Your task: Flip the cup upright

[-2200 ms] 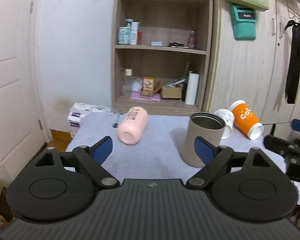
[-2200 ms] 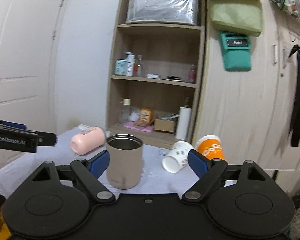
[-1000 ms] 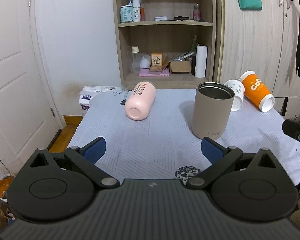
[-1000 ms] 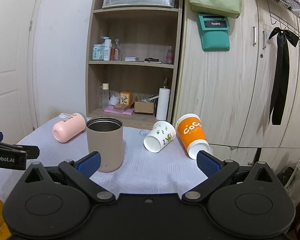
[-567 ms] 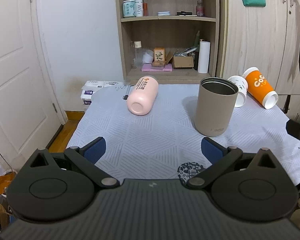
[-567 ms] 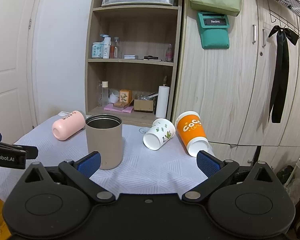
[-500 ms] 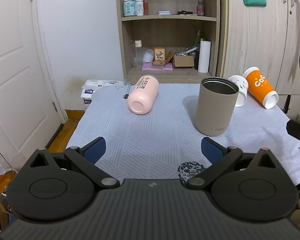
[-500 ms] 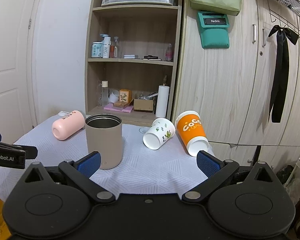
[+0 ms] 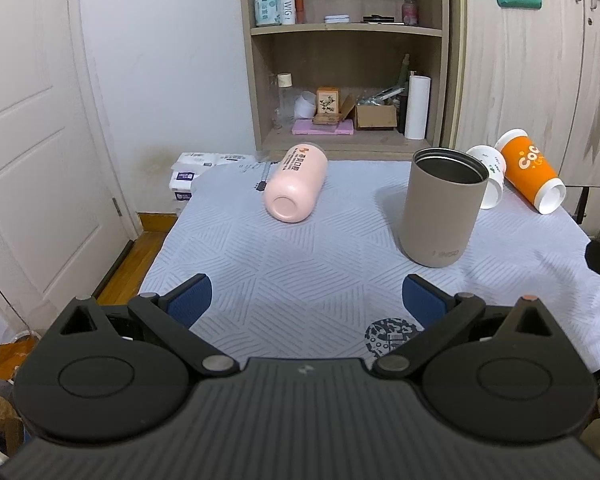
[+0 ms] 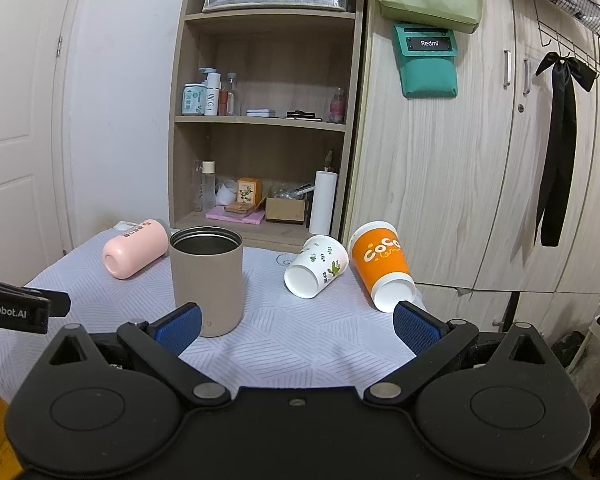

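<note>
A tan steel tumbler [image 9: 444, 208] stands upright on the white-clothed table [image 9: 300, 272]; it also shows in the right wrist view [image 10: 206, 280]. A pink cup [image 9: 296, 182] [image 10: 134, 254] lies on its side at the back left. A white printed paper cup [image 10: 316, 266] [image 9: 489, 178] and an orange paper cup [image 10: 382, 264] [image 9: 532, 176] lie on their sides at the back right. My left gripper [image 9: 306, 300] is open and empty over the table's near edge. My right gripper [image 10: 296, 326] is open and empty, short of the paper cups.
A wooden shelf unit [image 10: 268, 120] with bottles and boxes stands behind the table. Wooden cabinet doors [image 10: 460, 160] are at the right, a white door [image 9: 28, 140] at the left. The left gripper's body [image 10: 16, 308] shows at the left edge of the right wrist view.
Both grippers have drawn back from the table over the last two seconds, so the cups look farther away. In the last half second almost nothing has moved. Both stay open.
</note>
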